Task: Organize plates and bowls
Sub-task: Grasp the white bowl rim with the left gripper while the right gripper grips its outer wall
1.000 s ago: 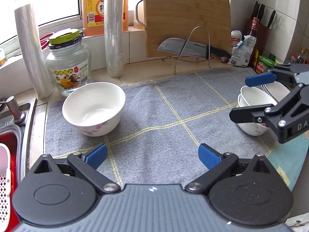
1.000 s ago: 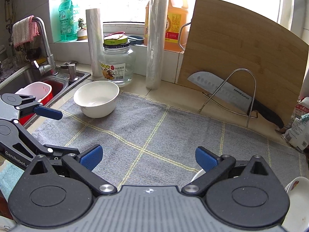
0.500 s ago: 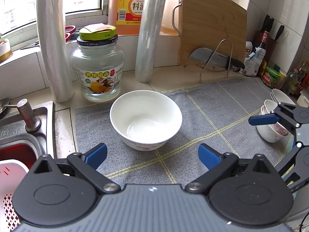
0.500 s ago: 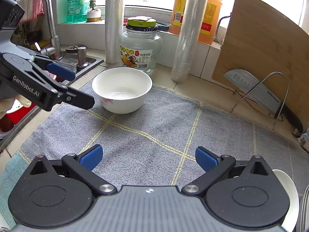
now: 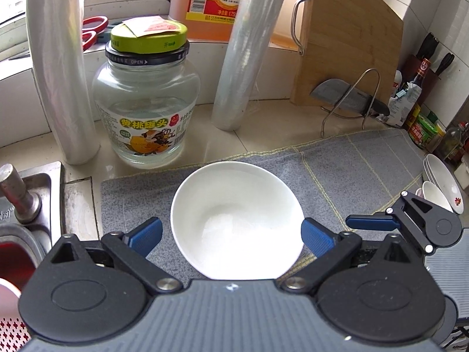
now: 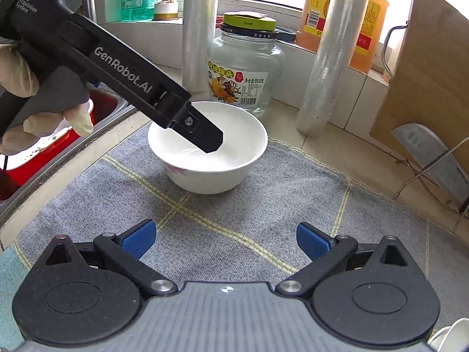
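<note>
A white bowl (image 5: 237, 220) stands upright on the grey mat (image 5: 351, 170). My left gripper (image 5: 231, 234) is open and low over it, with one blue pad on either side of the rim and not pressing it. In the right wrist view one left finger (image 6: 202, 135) reaches over the bowl (image 6: 217, 170), held by a gloved hand (image 6: 17, 82). My right gripper (image 6: 224, 240) is open and empty, a short way in front of the bowl above the mat. Stacked white bowls (image 5: 439, 187) sit at the mat's far right.
Behind the bowl stand a glass jar (image 5: 146, 111) and two rolls of film (image 5: 246, 58). A bamboo board (image 5: 346, 47) and a cleaver on a wire rack (image 5: 348, 96) are at the back right. The sink with a red basin (image 6: 58, 143) lies to the left.
My left gripper has swung left and closed in on the white bowl, which now lies between its fingers. The right gripper has also moved left toward the bowl, away from the stack.
</note>
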The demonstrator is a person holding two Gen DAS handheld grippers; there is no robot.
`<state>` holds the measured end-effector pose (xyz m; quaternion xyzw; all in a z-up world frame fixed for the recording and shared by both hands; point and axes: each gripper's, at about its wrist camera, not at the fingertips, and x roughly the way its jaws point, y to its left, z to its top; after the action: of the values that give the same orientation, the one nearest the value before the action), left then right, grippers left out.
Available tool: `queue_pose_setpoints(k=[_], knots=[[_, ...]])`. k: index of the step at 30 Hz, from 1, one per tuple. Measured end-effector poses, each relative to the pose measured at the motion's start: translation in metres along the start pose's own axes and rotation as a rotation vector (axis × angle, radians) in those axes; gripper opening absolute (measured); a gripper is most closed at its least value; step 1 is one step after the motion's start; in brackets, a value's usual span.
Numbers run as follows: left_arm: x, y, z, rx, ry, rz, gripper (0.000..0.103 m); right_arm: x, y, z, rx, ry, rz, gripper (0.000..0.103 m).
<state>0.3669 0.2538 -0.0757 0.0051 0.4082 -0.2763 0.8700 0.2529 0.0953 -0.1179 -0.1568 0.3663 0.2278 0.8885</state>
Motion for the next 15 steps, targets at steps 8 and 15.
queue_pose_setpoints(k=[8, 15], knots=[[0.020, 0.003, 0.014, 0.025, 0.057, 0.034, 0.099, 0.023, 0.001, 0.012, -0.025, -0.020, 0.027, 0.102], [0.027, 0.004, 0.019, 0.044, 0.080, 0.034, 0.096, 0.040, -0.004, 0.020, -0.012, -0.020, 0.051, 0.091]])
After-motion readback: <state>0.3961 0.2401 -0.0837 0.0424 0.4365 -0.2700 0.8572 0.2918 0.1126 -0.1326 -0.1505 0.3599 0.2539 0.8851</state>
